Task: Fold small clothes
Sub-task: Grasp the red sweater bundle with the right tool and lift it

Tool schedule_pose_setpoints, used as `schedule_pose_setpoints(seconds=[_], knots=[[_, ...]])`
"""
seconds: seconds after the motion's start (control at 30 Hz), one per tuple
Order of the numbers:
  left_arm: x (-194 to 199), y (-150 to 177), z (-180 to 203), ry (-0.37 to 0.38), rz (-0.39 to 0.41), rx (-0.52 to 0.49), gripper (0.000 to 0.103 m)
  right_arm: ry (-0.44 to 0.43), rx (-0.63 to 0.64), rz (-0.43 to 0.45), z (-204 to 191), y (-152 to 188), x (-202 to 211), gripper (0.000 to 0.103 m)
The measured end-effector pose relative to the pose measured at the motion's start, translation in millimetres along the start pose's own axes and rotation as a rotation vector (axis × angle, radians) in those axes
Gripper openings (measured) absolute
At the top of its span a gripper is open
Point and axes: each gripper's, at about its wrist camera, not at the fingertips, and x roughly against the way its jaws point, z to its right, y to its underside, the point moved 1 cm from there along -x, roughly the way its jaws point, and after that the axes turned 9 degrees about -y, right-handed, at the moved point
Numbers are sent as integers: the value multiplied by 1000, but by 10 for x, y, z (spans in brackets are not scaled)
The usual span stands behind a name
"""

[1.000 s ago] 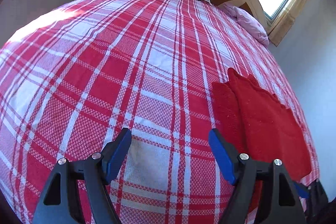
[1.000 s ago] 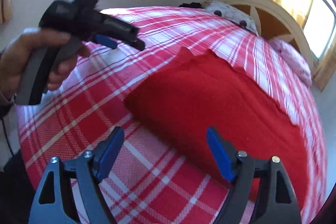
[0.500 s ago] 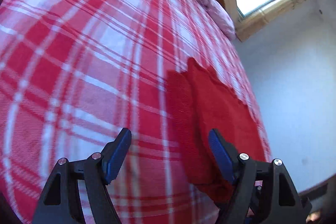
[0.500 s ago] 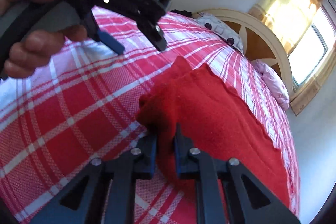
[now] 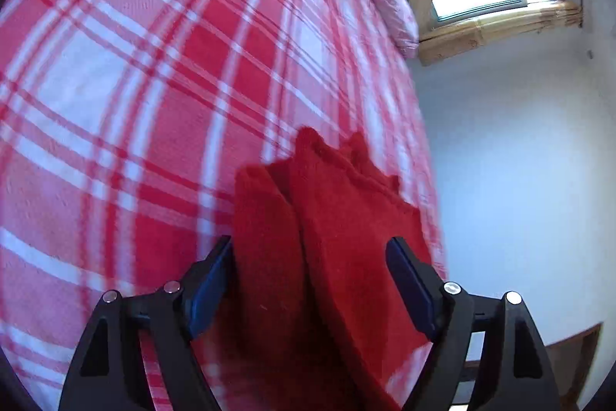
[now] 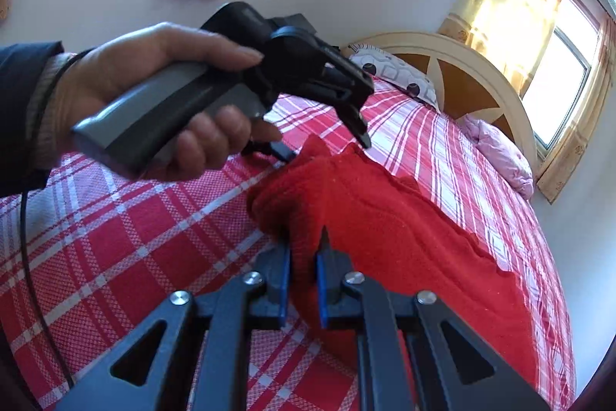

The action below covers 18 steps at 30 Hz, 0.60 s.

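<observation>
Red knit garment (image 6: 404,241), a small fleecy or woollen piece, lies on the red-and-white plaid bedspread (image 6: 127,241), filling the lower centre and right of the right wrist view. The right gripper (image 6: 304,257) is clenched on a bunched corner of it at lower centre, cloth pinched between the blue pads. The left gripper (image 5: 308,280) is spread wide, its two fingers straddling a doubled edge of the garment (image 5: 331,237) at the bottom of its own view; in the right wrist view it sits at upper left, tips touching or just above the far corner. The step in hand looks like taking the second corner for a fold. Next, the left gripper should close on that edge, then both lift together, keeping the layers aligned
</observation>
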Motion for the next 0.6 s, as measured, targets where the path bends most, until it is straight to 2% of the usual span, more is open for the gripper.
schedule_pose_setpoints(seconds=[0.1,0.17,0.23,0.33,0.43,0.47,0.5,0.53,0.6], knots=[[83,-12,-114,-14,31,7,80,-12,-10,8,19,16,-1,13],[58,-3,-142,8,29,13,81,-16,-9,16,39,23,-4,13],[25,8,-98,17,22,-9,88,-22,-11,19,30,30,-7,13],[-118,-27,69,43,-15,-66,89,-28,-15,15,34,34,-18,13],[-207,-72,209,-11,-1,-143,89,-24,-4,10,43,34,-25,13],[-216,-75,261,-25,12,-166,78,-23,-3,8,52,33,-33,13],[-213,-76,276,-31,20,-174,60,-22,-1,6,53,35,-33,13],[-236,-95,270,-29,10,-172,21,-21,0,4,50,34,-33,13],[-256,-109,233,-18,10,-145,17,-19,6,1,34,26,-32,13]])
